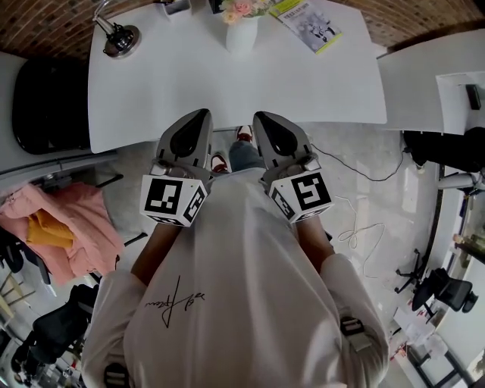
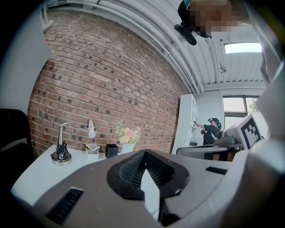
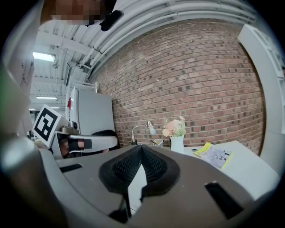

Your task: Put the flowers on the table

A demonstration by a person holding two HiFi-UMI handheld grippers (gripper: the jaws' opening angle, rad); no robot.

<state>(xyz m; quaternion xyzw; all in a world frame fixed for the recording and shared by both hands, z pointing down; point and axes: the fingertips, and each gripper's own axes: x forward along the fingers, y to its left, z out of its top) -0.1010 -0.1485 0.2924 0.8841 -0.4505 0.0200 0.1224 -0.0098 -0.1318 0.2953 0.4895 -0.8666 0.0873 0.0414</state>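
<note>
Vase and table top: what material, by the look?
Vase: plain white, opaque, smooth surface; probably glazed ceramic, though plastic can't be ruled out. Table: flat white top, even matte finish with no grain showing; looks like laminate or painted board.

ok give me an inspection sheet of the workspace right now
surface: white table, mostly bare
job's things: flowers in a vase, upright at the table's far edge
clutter: lamp, booklet
grippers: left gripper and right gripper both shut, empty, side by side by the table's near edge
cables: white cable on the floor
surroundings: brick wall, black chair, pink cloth
</note>
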